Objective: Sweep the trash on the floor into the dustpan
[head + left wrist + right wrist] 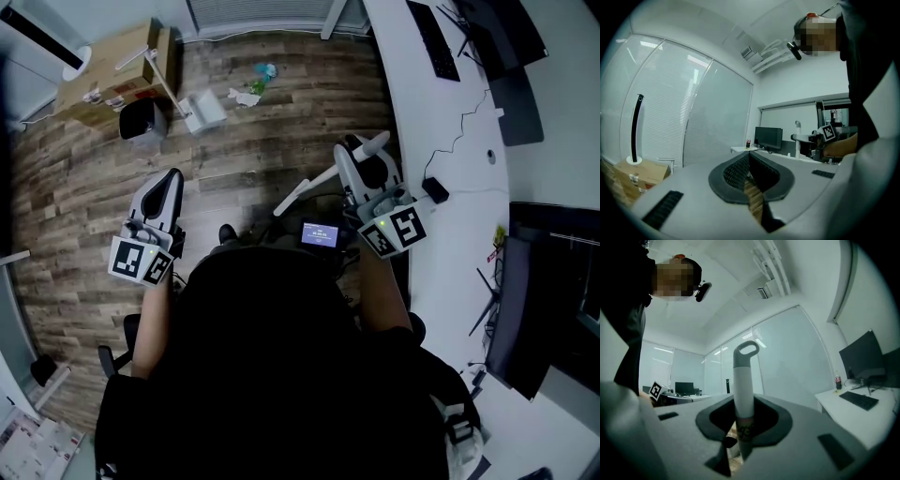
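Note:
Trash lies on the wood floor at the far side: a crumpled white paper [246,97] and a teal scrap [265,71]. A white dustpan [203,111] with a long upright handle stands just left of them. My right gripper [354,153] is shut on a white broom handle [309,187], which rises between its jaws in the right gripper view as a white broom handle [743,390] with a grey loop on top; the broom's head is hidden. My left gripper [172,178] is shut and holds nothing, and its jaws meet in the left gripper view [750,174].
A black bin [142,120] and a cardboard box [108,80] sit left of the dustpan. A long white desk [450,141] with a keyboard and monitors runs along the right. Chair legs and a small screen [320,234] are near my feet.

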